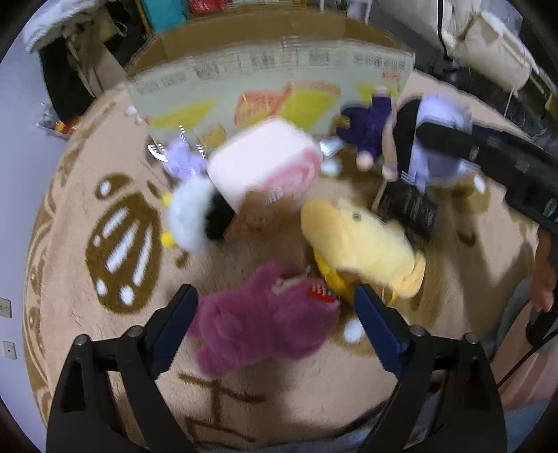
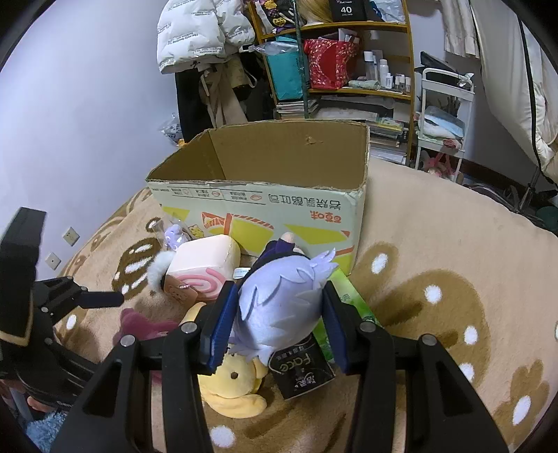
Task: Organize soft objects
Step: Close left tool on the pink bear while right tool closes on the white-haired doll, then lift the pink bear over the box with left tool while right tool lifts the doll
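R gripper (image 2: 275, 322) jaws clamp lilac-haired doll (image 2: 279, 299) w/ cardboard box (image 2: 265, 205) open behind.

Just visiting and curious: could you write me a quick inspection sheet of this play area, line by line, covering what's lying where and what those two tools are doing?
Surface: beige rug with brown patterns.
Job's things: magenta plush bear, yellow plush, pink roll cushion, lavender-haired doll, dark purple doll, small lilac plush, all lying in front of the open cardboard box.
Clutter: black packet, green packet.
Grippers: left tool open around the bear; right tool straddling the lavender-haired doll, grip unclear.
Cables: dark cord at the right edge.
Surroundings: crowded shelf, white jacket, white cart.
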Available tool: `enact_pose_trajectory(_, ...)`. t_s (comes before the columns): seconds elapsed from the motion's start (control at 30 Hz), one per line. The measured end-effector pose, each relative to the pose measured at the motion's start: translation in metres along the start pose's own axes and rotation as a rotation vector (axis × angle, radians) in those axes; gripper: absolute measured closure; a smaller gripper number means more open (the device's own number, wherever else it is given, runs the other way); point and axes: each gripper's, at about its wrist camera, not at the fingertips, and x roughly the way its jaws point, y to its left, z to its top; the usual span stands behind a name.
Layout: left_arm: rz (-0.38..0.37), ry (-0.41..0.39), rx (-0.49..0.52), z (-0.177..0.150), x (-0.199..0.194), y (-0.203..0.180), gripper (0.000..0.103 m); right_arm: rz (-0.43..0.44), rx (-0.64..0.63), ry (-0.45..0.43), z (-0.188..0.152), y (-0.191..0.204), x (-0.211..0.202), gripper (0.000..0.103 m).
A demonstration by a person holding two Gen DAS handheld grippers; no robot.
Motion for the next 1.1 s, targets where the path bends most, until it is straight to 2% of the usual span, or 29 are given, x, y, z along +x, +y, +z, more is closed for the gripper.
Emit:
enact_pose_trajectory(0.33, 0.107, 0.105, 0.131, -0.004, 0.027, -0.029, 0.007, -0.007, 0.003, 0.028, 0.000, -0.001, 0.006, 0.052)
enact_pose_trajectory(0.5, 0.154, 0.138, 0.148, -0.004, 0.042, -0.035, 0.007, -0.015, 0.005, 0.024, 0.001, -0.001, 0.006, 0.052)
enact_pose_trajectory(0.57, 0.181, 0.146, 0.145, -0.004, 0.047, -0.034, 0.017, -0.020, -0.001, 0.010, 0.001, 0.000, 0.003, 0.052)
enact_pose_trajectory(0.6, 0.174, 0.142, 0.139, -0.005, 0.048, -0.035, 0.018, -0.023, -0.004, -0.001, 0.002, 0.000, 0.000, 0.052)
enact_pose_trajectory(0.73, 0.121, 0.105, 0.088, -0.003, 0.038, -0.024, 0.024, -0.025, -0.021, -0.051, 0.004, 0.004, -0.011, 0.052)
enact_pose_trajectory(0.83, 0.111, 0.067, 0.060, -0.004, 0.026, -0.020, 0.024, -0.024, -0.028, -0.079, 0.006, 0.006, -0.018, 0.052)
enact_pose_trajectory(1.0, 0.120, -0.042, 0.040, -0.008, -0.004, -0.018, 0.024, -0.027, -0.033, -0.108, 0.007, 0.008, -0.027, 0.052)
enact_pose_trajectory(1.1, 0.130, -0.136, 0.020, -0.011, -0.027, -0.017, 0.024, -0.037, -0.035, -0.130, 0.008, 0.009, -0.033, 0.052)
